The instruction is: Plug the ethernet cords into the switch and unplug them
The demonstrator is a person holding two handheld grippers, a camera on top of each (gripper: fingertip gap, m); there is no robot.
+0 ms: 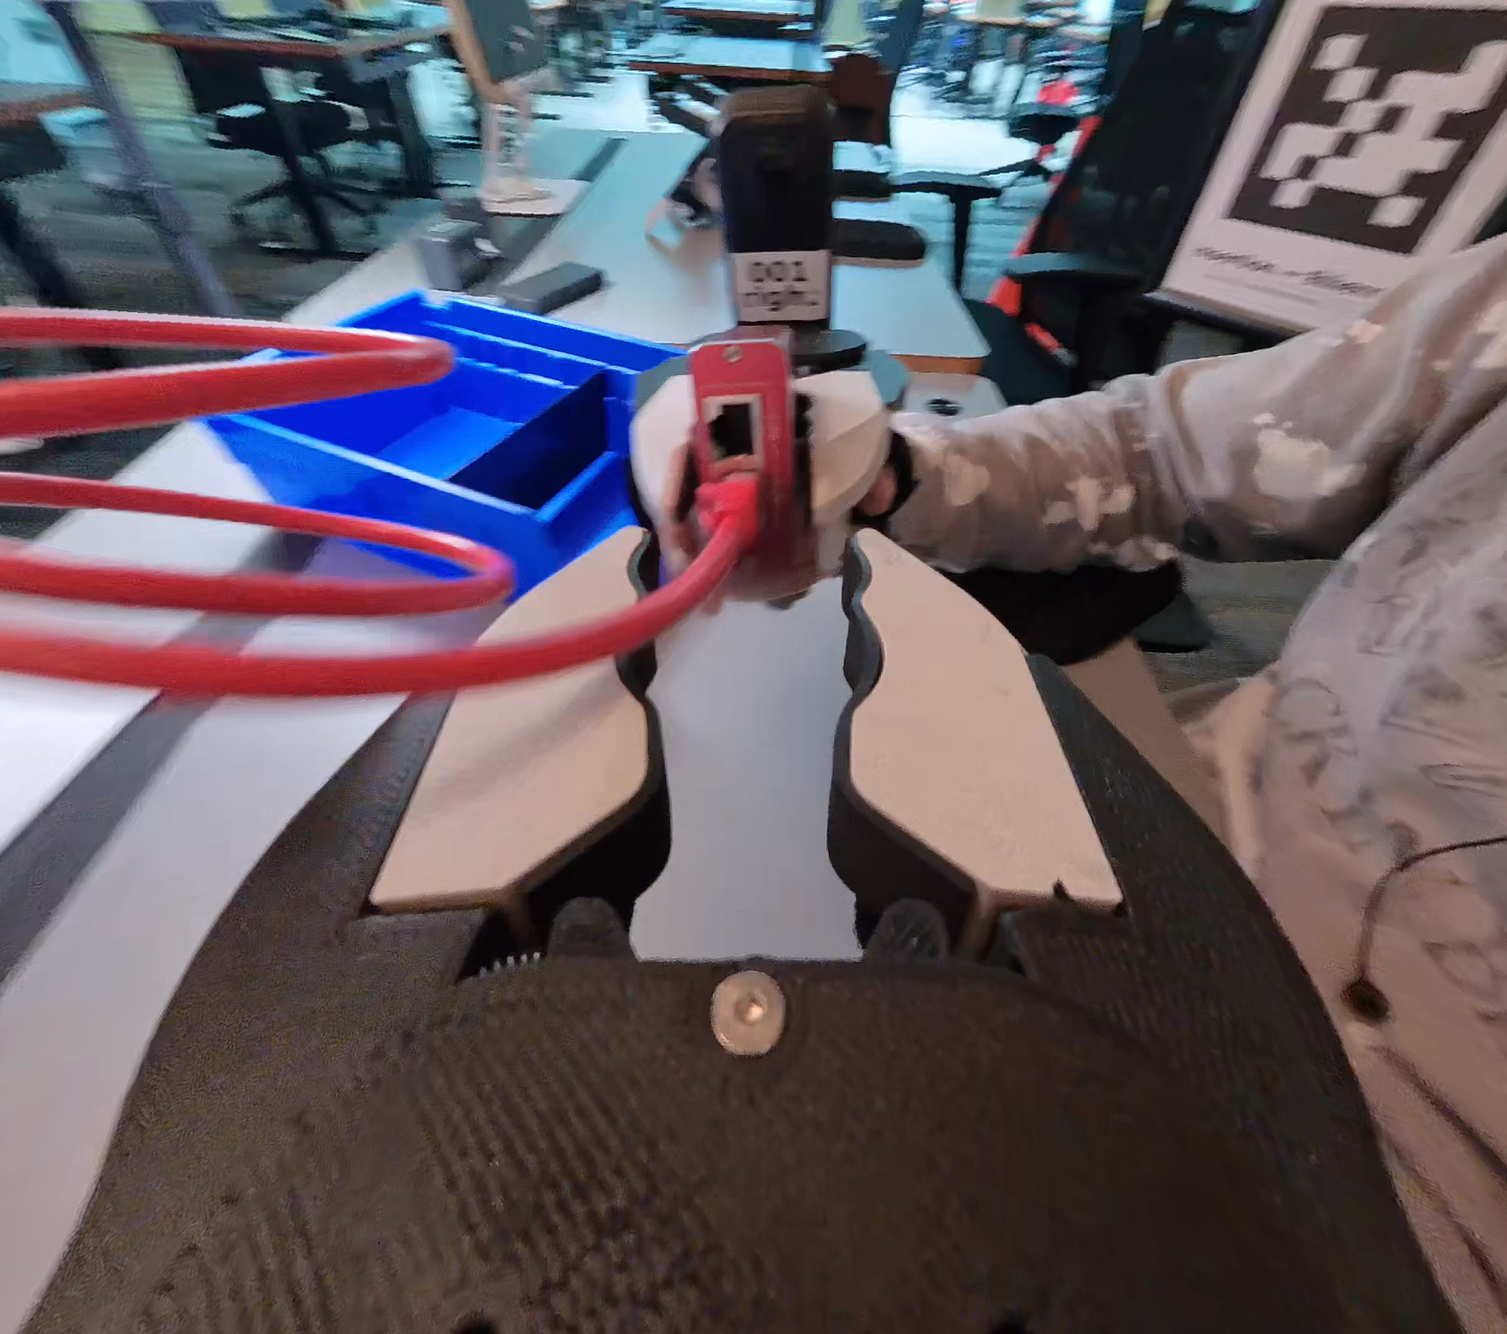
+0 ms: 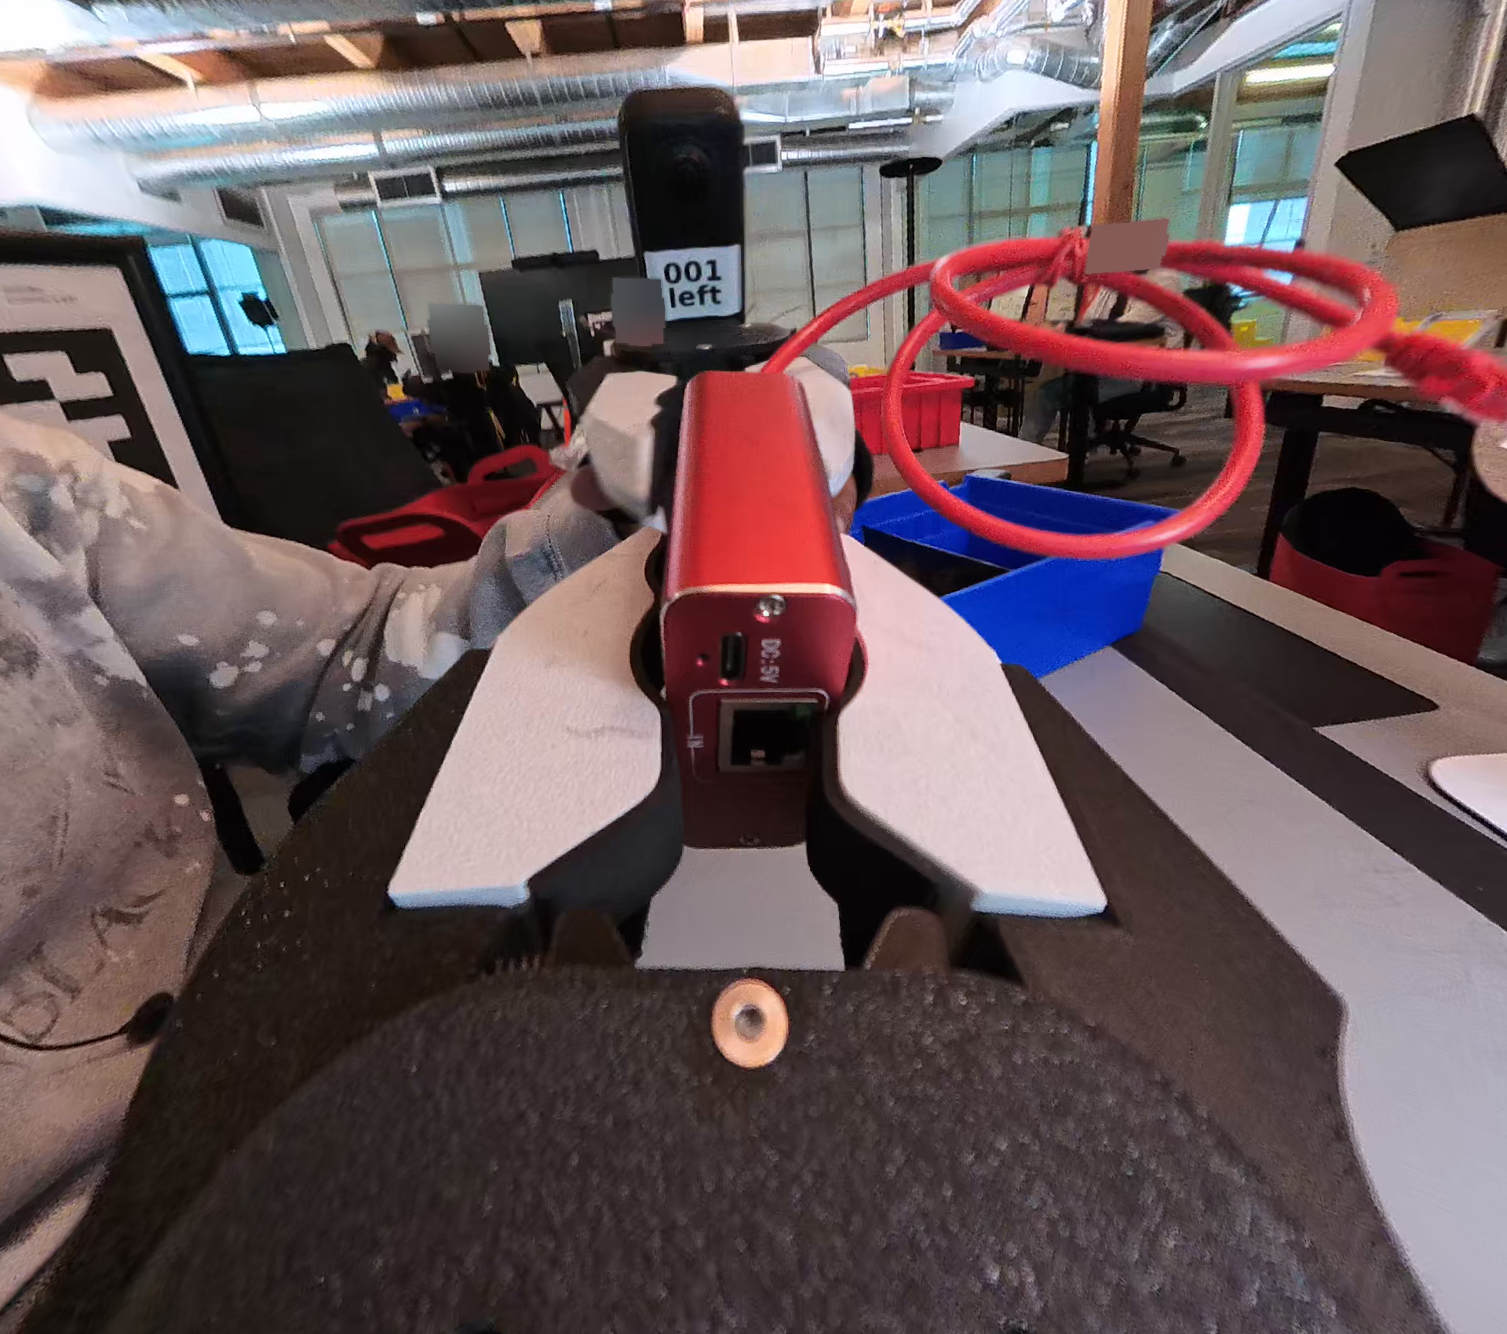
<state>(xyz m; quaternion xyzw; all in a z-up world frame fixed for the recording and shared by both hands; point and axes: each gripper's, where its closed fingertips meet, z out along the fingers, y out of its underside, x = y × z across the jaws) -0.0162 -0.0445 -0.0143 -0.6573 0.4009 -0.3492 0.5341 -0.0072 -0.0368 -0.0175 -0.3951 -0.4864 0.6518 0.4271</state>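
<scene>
A grey table (image 2: 1272, 969) crossed by black bands stands in an open-plan workspace with desks, office chairs and exposed ceiling ducts; a blue divided bin (image 1: 457, 431) sits on the table beyond both tools. The switch (image 2: 754, 561), a slim red metal box with rounded long edges, is held in the air: the right gripper (image 2: 754, 643) is clamped across its sides, its white fingers (image 2: 563, 716) pressing both flanks. The near end face shows a screw, a small slot port and an empty ethernet port. The far end face, seen from the left wrist view (image 1: 742, 455), has two stacked ports: the upper empty, the lower holding the plug of a red ethernet cord (image 1: 506, 651). The cord runs off in loose loops to the left, hanging free above the bin. The left gripper (image 1: 746, 585) sits just short of that face, jaws apart, gripping nothing. A person's pale mottled sleeve (image 1: 1142, 463) bounds the right side.
</scene>
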